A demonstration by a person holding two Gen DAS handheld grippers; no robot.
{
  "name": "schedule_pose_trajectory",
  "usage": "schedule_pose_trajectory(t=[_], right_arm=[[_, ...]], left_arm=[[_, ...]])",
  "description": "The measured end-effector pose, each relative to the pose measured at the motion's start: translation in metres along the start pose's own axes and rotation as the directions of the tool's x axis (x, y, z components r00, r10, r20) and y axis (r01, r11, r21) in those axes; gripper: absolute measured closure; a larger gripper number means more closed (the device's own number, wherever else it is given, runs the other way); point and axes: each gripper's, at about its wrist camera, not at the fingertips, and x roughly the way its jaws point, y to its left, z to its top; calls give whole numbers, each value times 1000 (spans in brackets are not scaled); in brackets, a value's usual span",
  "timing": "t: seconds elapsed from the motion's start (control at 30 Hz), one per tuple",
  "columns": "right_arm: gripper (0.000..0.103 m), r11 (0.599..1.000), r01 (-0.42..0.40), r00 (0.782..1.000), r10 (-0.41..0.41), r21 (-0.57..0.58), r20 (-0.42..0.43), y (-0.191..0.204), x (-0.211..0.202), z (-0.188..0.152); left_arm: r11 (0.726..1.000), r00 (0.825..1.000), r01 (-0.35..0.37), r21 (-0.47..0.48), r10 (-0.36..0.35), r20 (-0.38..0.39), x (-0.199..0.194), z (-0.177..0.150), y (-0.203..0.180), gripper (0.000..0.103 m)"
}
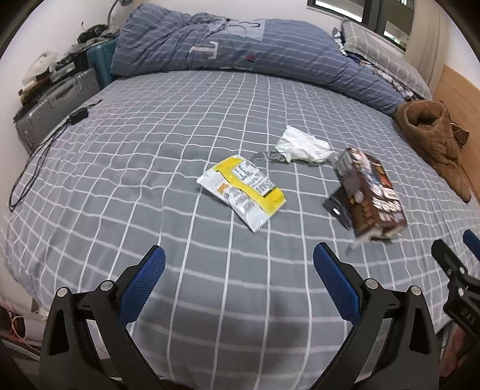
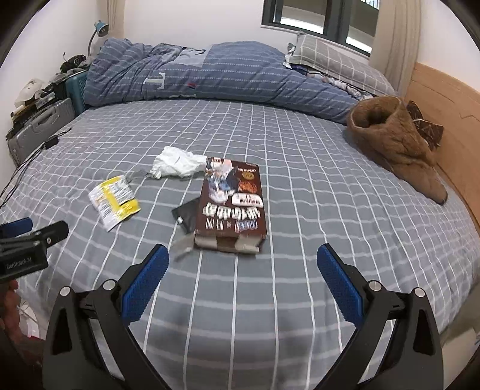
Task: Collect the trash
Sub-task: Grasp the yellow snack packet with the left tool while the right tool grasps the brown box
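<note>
Both grippers' fingers (image 2: 144, 285) gape empty; left gripper (image 2: 24, 255) reads "GenRobot.AI"; brown box (image 2: 232, 204) print illegible.

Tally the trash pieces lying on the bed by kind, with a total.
Yellow-and-white snack wrapper: 1
Crumpled white paper: 1
Brown printed box: 1
Black packet beside the box: 1
Small grey scrap: 1
Total: 5

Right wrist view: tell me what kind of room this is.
A bedroom, most likely. A wide bed with a grey checked sheet fills the view, a rumpled blue duvet and a pillow lie along its far side, and suitcases stand beside it under a desk lamp.
</note>
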Motion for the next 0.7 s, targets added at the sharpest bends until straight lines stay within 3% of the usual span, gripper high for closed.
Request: schedule_pose_trajectory(t=[0.37, 0.7], right_arm=[[8, 1000, -9, 998, 11, 25, -60, 7, 93, 38], [8, 998, 0, 992, 8, 63, -124, 11, 144, 42]], left_arm=[[999, 999, -25, -24, 24, -23, 85, 44, -5, 6], [997, 997, -31, -70, 26, -68, 142, 61, -2, 6]])
